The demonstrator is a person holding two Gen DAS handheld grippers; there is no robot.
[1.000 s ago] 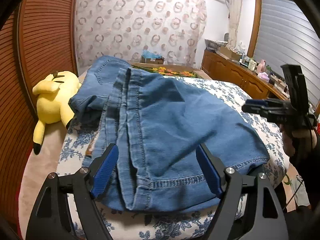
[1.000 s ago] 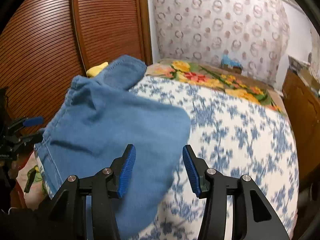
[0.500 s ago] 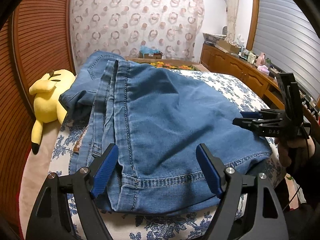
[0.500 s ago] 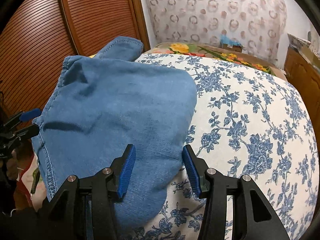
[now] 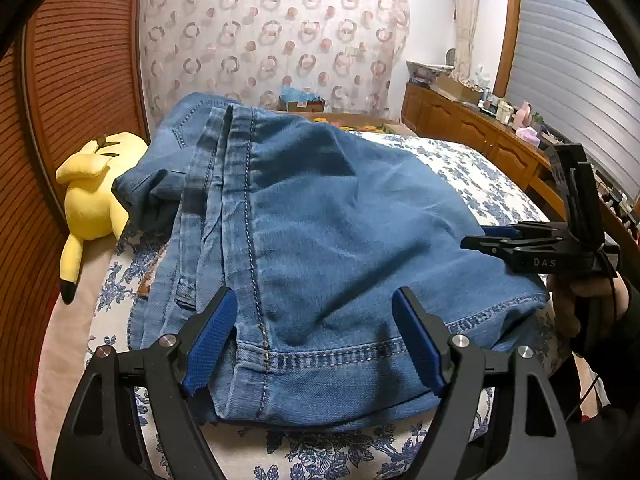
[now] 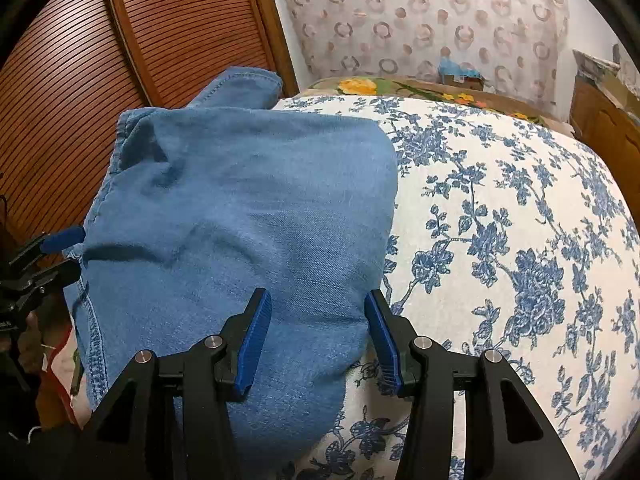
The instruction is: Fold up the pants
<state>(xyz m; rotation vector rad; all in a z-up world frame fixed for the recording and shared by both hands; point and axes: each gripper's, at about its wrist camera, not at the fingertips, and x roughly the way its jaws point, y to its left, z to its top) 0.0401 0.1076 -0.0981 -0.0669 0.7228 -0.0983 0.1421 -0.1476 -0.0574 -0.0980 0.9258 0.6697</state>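
Hovering nearest the lens in the left wrist view, the left gripper (image 5: 314, 334) had its blue pads spread wide, w/ nothing pinched; the hem of the folded blue jeans (image 5: 340, 232) lay just below & between them. The jeans sat on a bed w/ a blue-floral cover (image 5: 472, 172), hem end at the near edge, waistband & pocket end toward the far side. At the jeans' right-hand corner the right gripper (image 5: 496, 240) was seen side-on, held by a hand (image 5: 580, 304) in a dark sleeve. In the right wrist view that gripper's pads stood about half apart over the near fold of denim, one pad over the cloth, the other at its edge above the cover; no grip on the fabric that I could see. Left of the jeans, by the slatted wooden door (image 5: 80, 80), lay a yellow plush toy (image 5: 94, 196). Farther back: ring-patterned curtain (image 5: 272, 36), wooden cabinets (image 5: 472, 128) along the right wall.
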